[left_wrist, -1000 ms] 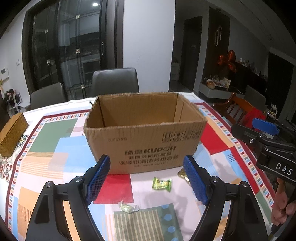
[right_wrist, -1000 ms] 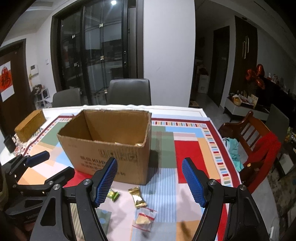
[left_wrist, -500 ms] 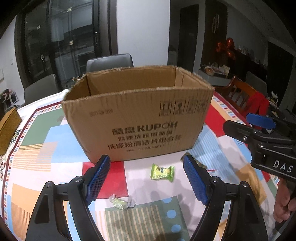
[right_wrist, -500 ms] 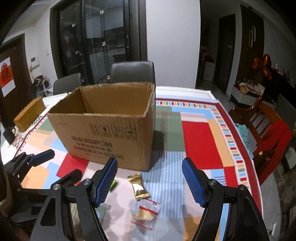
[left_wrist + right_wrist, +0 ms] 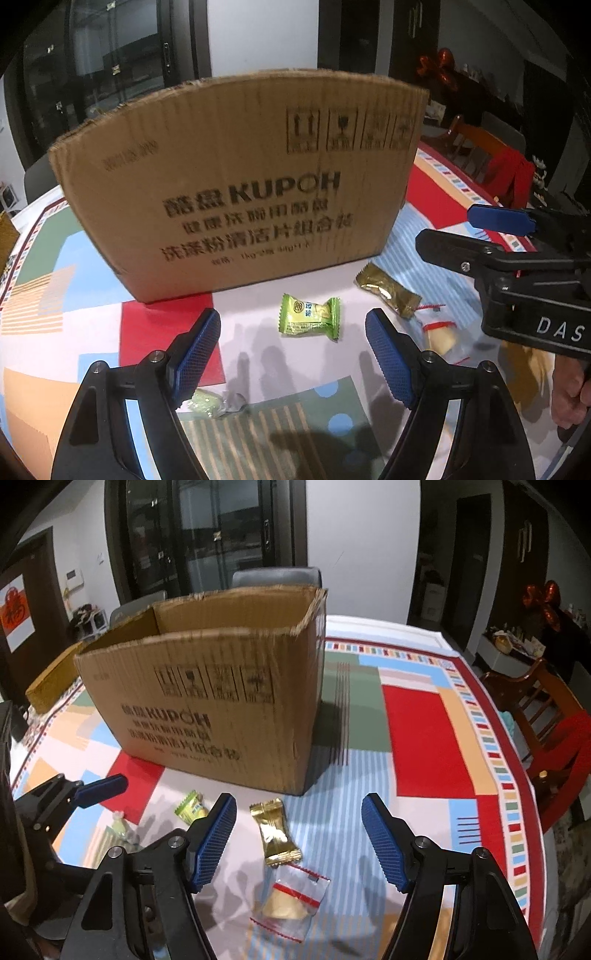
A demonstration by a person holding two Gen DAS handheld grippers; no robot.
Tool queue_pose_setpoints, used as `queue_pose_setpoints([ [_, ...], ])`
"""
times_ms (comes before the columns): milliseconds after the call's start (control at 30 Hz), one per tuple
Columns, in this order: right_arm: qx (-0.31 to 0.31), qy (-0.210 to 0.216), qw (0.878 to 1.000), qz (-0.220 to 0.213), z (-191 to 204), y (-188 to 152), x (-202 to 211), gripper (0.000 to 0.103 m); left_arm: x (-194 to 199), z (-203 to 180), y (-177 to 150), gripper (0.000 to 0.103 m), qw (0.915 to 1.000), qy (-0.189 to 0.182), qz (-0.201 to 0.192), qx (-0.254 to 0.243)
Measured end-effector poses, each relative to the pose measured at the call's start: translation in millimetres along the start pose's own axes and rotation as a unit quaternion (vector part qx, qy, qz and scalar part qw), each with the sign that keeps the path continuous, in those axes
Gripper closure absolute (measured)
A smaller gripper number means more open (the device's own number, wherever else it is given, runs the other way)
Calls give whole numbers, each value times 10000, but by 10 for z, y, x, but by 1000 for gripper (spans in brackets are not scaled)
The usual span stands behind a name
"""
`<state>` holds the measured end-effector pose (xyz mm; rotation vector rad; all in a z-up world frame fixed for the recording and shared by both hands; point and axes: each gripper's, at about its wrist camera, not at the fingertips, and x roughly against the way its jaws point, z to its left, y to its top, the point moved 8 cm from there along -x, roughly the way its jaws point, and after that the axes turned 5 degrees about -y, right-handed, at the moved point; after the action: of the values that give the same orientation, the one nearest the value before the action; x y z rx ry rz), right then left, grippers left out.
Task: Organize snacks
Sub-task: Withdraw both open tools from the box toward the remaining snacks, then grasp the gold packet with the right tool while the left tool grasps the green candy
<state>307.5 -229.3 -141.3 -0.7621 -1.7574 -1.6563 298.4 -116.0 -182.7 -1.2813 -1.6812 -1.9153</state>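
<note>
An open cardboard box (image 5: 236, 184) stands on the patterned tablecloth; it also shows in the right wrist view (image 5: 221, 694). In front of it lie a green snack packet (image 5: 309, 316), a gold packet (image 5: 388, 290), a clear bag with a yellow piece (image 5: 441, 334) and a pale green candy (image 5: 210, 402). My left gripper (image 5: 293, 354) is open, low over the table, with the green packet just ahead between its fingers. My right gripper (image 5: 299, 843) is open over the gold packet (image 5: 275, 832) and the clear bag (image 5: 291, 902). The green packet (image 5: 192, 808) lies to its left.
A woven brown box (image 5: 51, 679) sits at the table's far left. Grey chairs (image 5: 277, 578) stand behind the table, and a wooden chair with red cloth (image 5: 554, 720) stands at the right. The right gripper shows at the right edge of the left wrist view (image 5: 517, 258).
Both grippers have moved forward and down toward the snacks in front of the box. The box now looks much closer. Both grippers stay open.
</note>
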Motion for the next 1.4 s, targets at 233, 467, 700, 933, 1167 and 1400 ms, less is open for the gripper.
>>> queue_pose_setpoints([
  [233, 200, 149, 9991, 340, 92, -126, -248, 35, -173, 10, -65, 25, 9999, -31, 137, 2],
  [467, 281, 242, 9973, 634, 140, -176, -451, 41, -314, -7, -87, 32, 9997, -71, 213, -139],
  [700, 441, 319, 9945, 893, 220, -273, -583, 48, -399, 32, -126, 37, 9995, -82, 280, -125],
  [933, 357, 356, 9940, 970, 214, -322, -631, 58, -431, -16, -98, 44, 9995, -117, 207, -206],
  [1167, 429, 333, 9944, 906, 193, -310, -638, 79, -500, -204, -45, 67, 9993, -238, 133, -273],
  [1400, 324, 396, 9951, 842, 163, -312, -611, 84, -453, -219, -43, 77, 9992, -146, 32, -371],
])
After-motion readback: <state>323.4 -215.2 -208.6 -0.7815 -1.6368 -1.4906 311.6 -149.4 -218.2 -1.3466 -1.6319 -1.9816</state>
